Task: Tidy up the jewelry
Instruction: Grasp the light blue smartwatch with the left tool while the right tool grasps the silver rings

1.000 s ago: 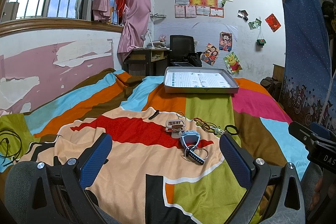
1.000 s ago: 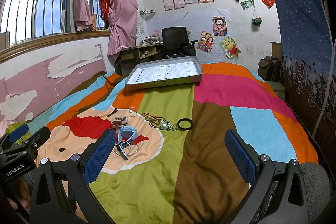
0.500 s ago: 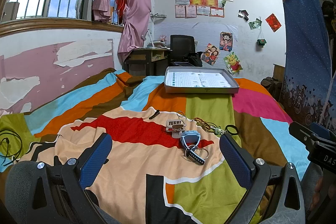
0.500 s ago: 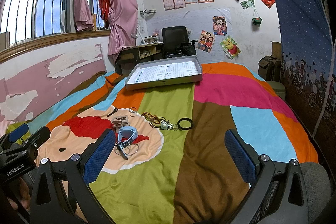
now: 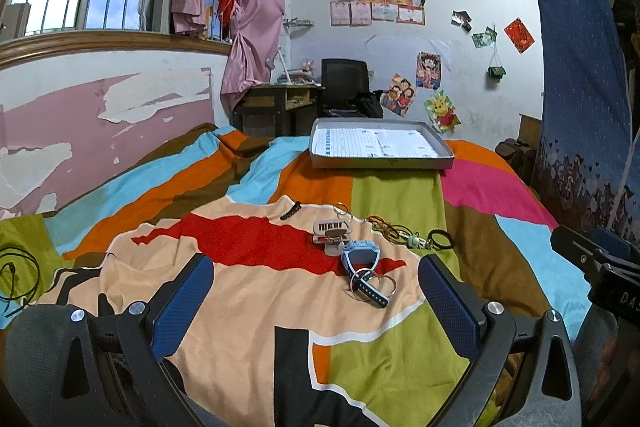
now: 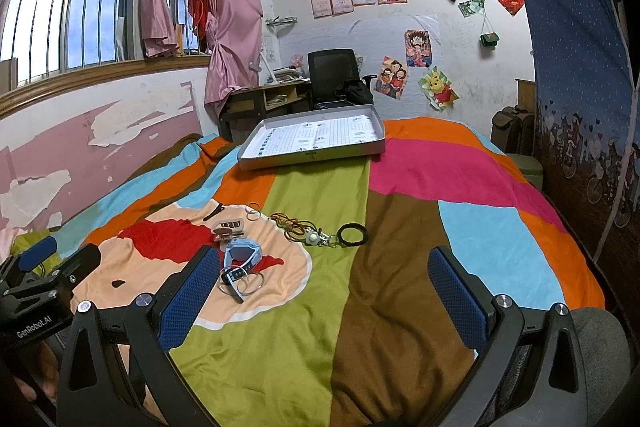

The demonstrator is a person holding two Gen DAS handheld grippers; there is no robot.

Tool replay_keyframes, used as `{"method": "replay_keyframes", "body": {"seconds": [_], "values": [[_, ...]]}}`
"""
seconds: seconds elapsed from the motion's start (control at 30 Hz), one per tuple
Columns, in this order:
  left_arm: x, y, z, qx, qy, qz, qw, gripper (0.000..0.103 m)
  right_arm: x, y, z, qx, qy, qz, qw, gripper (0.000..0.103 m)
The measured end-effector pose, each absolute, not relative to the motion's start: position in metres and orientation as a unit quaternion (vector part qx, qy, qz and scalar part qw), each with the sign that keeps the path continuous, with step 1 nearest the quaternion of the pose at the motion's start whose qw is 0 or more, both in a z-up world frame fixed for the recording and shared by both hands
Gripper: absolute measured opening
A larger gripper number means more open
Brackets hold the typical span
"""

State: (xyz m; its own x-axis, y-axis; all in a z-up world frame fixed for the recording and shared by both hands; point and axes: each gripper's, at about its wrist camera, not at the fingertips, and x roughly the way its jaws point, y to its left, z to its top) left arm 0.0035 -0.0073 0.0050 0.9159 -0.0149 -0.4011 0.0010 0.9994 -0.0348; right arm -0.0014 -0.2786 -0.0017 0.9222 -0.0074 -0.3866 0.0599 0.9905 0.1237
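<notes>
Nothing has shifted over the last second: both tools sit exactly where they were, and the pile is untouched, so the sorting has not begun. The left gripper (image 5: 316,291) hangs low over the bed (image 5: 248,315), its fingers (image 5: 182,301) spread wide with nothing between them. The right gripper (image 6: 320,291) matches it, spread wide and empty over the green and brown patches.

The jewelry lies in a loose cluster on the quilt, just ahead of both tools. There is the blue watch (image 5: 362,255) with its strap curled over a pair of thin metal rings (image 5: 370,283). Just behind it sits a brown hair clip (image 5: 331,230), and farther back lie a small dark clip (image 5: 291,210) and another thin ring (image 5: 340,207). To the right runs a tangle of yellow and brown cord (image 6: 294,225) ending in a white charm (image 6: 312,237), touching a black hair tie (image 6: 352,234).

Well beyond, the grey tray (image 5: 382,159) waits near the far end of the bed, lined with printed paper and holding no jewelry. That looks like the destination. The watch is closest to the left tool, a likely first pick.
</notes>
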Motion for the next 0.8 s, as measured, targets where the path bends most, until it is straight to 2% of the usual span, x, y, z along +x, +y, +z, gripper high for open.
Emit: {"method": "replay_keyframes", "body": {"seconds": [0.17,0.53,0.8], "values": [[0.033,0.004,0.002,-0.014,0.242,-0.017,0.970,0.103,0.009,-0.283,0.007,0.069,0.220,-0.007,0.973,0.102],[0.127,0.005,-0.012,-0.009,0.343,-0.087,0.935,0.102,0.098,-0.285,-0.004,0.060,0.288,0.071,0.953,0.102],[0.188,0.000,-0.044,-0.027,0.406,-0.130,0.904,0.077,0.149,-0.282,-0.025,0.040,0.316,0.101,0.942,0.101]]}}
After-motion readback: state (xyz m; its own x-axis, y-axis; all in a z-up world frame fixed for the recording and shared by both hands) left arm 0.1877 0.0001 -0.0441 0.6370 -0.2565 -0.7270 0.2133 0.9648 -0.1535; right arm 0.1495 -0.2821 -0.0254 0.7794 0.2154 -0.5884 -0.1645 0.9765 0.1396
